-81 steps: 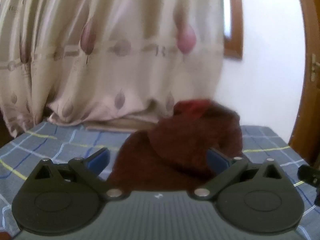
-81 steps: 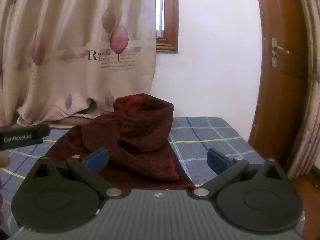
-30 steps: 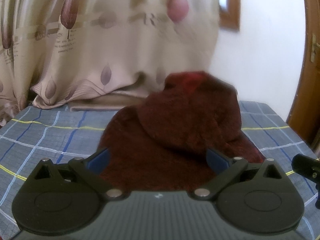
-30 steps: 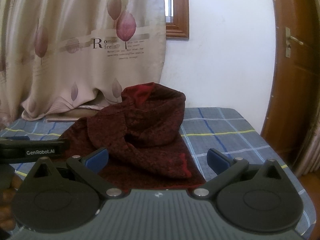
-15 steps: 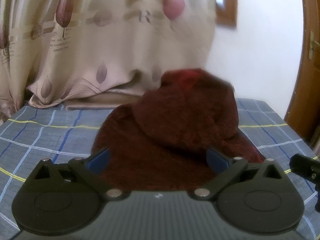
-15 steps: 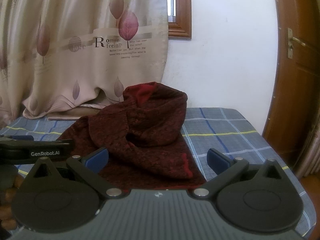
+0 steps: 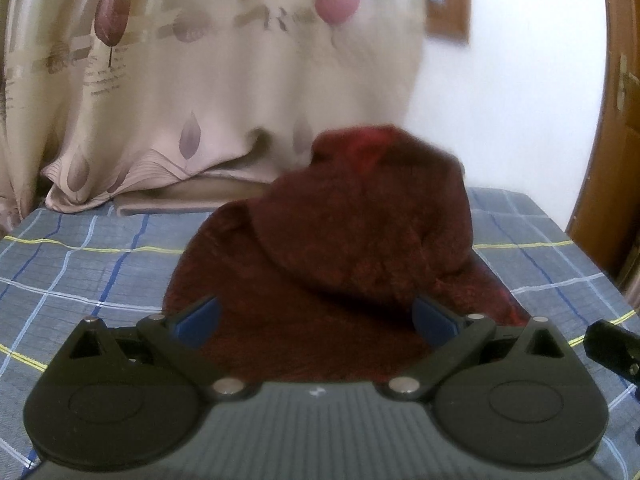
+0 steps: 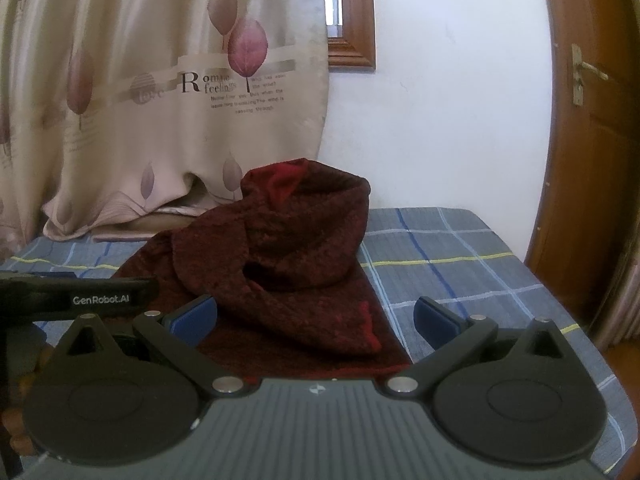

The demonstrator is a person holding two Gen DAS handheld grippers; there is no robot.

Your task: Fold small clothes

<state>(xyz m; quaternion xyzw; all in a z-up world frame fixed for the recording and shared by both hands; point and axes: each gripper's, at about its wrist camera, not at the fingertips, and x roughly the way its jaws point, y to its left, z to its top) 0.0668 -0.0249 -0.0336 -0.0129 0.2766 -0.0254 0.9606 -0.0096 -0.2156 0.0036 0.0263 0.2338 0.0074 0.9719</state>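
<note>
Both jaws wide; maroon garment (image 8: pixel 288 264), near hem hidden, seemingly blurred leftward.

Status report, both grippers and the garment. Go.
Left gripper open, empty. Right gripper open, empty. Maroon knit garment heaped on checked bedsheet, unfolded. Nothing in the way.

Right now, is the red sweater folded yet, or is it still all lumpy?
Still lumpy. The dark red garment sits in a crumpled heap on the checked blue cloth, so no neat fold shows. The left gripper and right gripper are both open and hold nothing. Flattening and all the folding are left.
</note>
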